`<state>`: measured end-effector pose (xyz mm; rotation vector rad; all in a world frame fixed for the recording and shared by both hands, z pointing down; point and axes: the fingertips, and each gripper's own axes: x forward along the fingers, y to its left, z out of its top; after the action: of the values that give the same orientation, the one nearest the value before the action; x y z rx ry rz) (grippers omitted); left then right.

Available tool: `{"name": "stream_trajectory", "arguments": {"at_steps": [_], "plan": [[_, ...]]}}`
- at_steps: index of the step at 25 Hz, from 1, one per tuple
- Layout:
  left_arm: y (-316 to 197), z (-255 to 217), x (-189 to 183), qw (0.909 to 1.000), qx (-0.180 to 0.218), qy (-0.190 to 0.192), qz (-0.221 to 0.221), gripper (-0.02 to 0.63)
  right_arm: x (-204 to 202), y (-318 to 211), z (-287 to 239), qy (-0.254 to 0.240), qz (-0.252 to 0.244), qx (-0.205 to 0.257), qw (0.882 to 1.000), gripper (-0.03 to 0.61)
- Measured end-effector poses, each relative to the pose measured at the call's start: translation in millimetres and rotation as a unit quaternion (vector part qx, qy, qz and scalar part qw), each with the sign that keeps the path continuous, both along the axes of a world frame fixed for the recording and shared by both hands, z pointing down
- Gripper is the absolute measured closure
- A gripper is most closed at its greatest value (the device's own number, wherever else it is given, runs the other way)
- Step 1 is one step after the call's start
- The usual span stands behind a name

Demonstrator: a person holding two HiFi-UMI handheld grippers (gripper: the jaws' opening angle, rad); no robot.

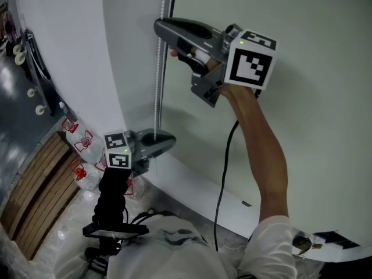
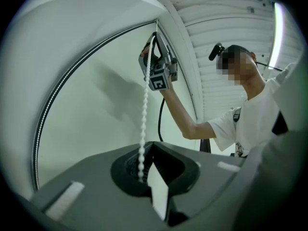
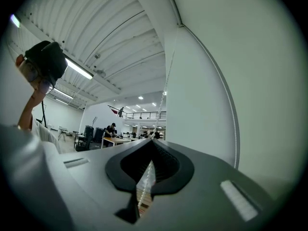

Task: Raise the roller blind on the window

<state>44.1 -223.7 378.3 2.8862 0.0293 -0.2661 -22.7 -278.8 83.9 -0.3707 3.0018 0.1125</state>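
Observation:
A white bead chain hangs beside the pale green roller blind. My right gripper is high on the chain, and my left gripper holds it lower down, just above the sill. In the left gripper view the chain runs taut from my left gripper, shut on it, up to the right gripper. In the right gripper view the jaws of my right gripper are shut with the chain pinched between them.
A black cable hangs from the right gripper down along the arm. A white sill runs under the blind. Bags with red print and wooden slats lie on the floor at left.

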Motion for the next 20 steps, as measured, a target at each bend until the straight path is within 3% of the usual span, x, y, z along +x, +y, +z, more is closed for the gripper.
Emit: {"name": "stream_trajectory", "arguments": {"at_steps": [5, 12, 20], "plan": [[4, 13, -2, 1.0000, 0.005, -0.001, 0.000, 0.614, -3, 8, 52, 0.011, 0.005, -0.013, 1.000, 0.575], [-3, -4, 0, 1.0000, 0.001, -0.003, -0.002, 0.615, 0, 8, 83, 0.013, -0.001, -0.051, 0.999, 0.575], [-3, 0, -2, 1.0000, 0.003, -0.003, -0.008, 0.615, -4, 19, 172, 0.053, -0.006, -0.104, 0.993, 0.575]]}}
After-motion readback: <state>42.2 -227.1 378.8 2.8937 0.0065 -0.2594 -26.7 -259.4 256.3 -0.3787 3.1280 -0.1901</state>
